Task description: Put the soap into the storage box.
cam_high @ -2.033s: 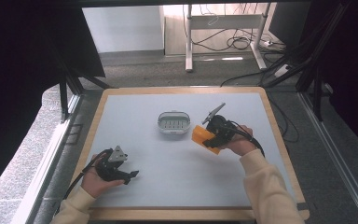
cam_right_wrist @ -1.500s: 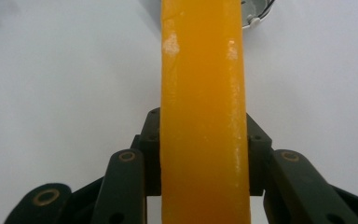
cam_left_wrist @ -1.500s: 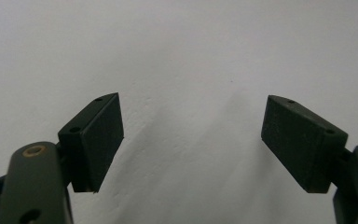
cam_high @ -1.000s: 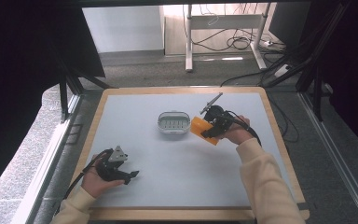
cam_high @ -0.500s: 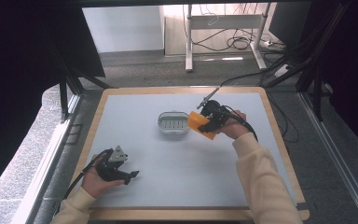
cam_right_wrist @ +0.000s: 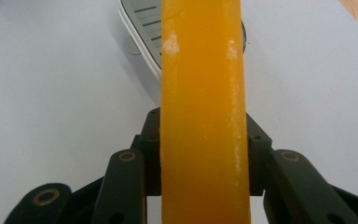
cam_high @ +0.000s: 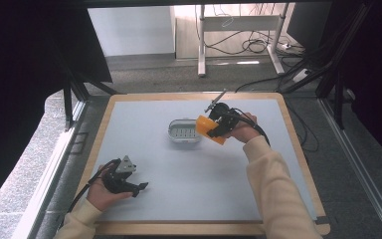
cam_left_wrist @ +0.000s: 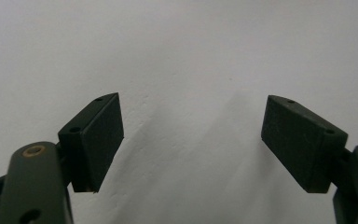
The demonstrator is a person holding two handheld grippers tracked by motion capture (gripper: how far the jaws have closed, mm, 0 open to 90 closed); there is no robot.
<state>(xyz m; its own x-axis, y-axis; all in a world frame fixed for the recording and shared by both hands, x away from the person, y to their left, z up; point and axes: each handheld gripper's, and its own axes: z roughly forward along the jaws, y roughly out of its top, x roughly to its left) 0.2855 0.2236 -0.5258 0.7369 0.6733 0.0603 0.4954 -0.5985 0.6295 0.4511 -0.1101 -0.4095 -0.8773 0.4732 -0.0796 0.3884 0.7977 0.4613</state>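
Note:
My right gripper [cam_high: 215, 130] is shut on an orange bar of soap [cam_high: 208, 128] and holds it just right of a grey soap dish [cam_high: 184, 132] near the middle of the table. In the right gripper view the orange soap [cam_right_wrist: 204, 107] stands on edge between the jaws, and the ribbed grey dish [cam_right_wrist: 142, 21] shows behind it at the top. Near the table's front left corner my left gripper [cam_high: 140, 188] rests in the person's hand. The left gripper view shows its pads [cam_left_wrist: 98, 140] wide apart over bare table, nothing between them.
The table is a pale grey mat [cam_high: 179, 179] with a wooden rim [cam_high: 199, 229]. Cables trail from both grippers. Beyond the far edge stand a desk frame [cam_high: 238, 30] and loose floor cables. Dark frame bars flank the table.
My right gripper has carried the orange soap leftward and slightly away, from the right part of the mat up to the dish's right edge. The left gripper has stayed put.

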